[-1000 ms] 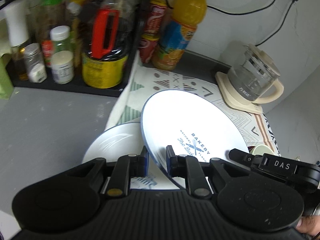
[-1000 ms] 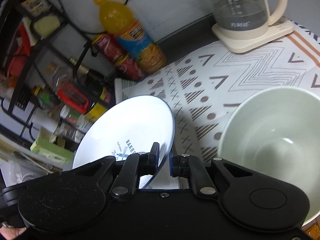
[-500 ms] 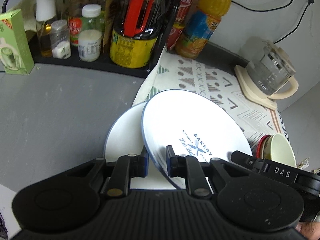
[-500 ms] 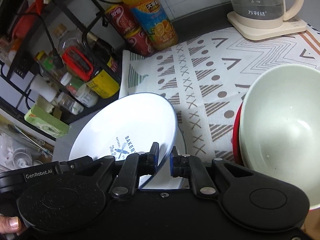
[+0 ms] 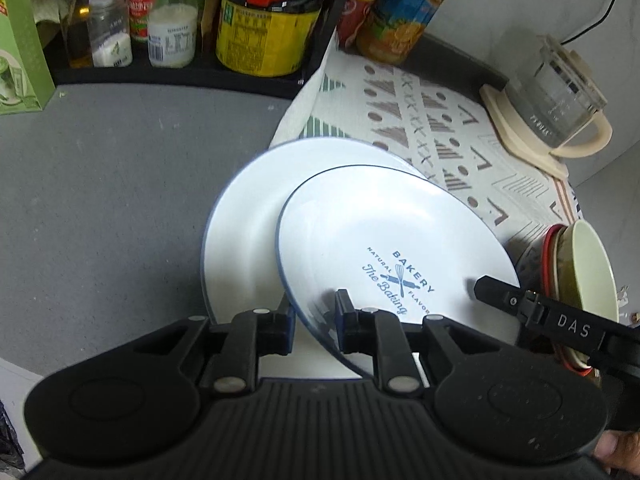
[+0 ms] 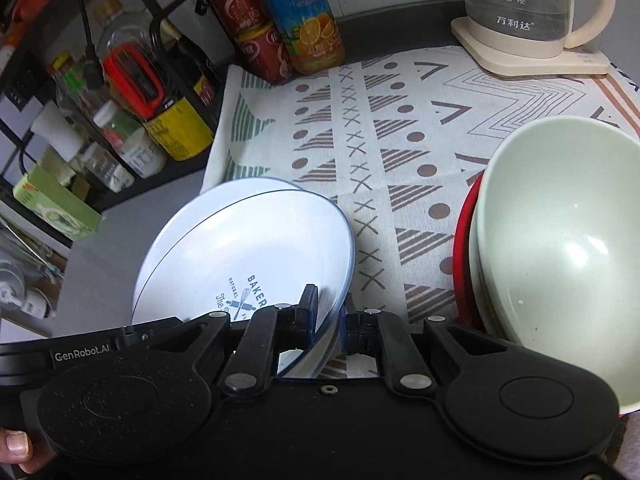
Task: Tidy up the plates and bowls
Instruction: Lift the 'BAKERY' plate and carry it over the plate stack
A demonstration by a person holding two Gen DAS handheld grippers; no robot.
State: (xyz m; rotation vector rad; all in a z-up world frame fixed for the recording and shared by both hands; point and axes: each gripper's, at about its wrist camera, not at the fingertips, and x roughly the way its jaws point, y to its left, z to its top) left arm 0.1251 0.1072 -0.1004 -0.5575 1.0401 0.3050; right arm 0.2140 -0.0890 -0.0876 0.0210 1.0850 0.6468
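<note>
Bottles (image 5: 256,20) and jars are crowded along the upper edge of the left-wrist frame, with a glass kettle (image 5: 556,112) at upper right on the patterned cloth (image 6: 400,152). Stacked bowls (image 6: 560,248) are seen at the right of the right-wrist frame. At centre, the printed plate (image 5: 384,248) is held tilted above a second plate (image 5: 244,240) lying on the counter (image 5: 100,200). Its near rim is clamped by the left tool (image 5: 314,320); its other edge is clamped by the right tool (image 6: 328,320).
</note>
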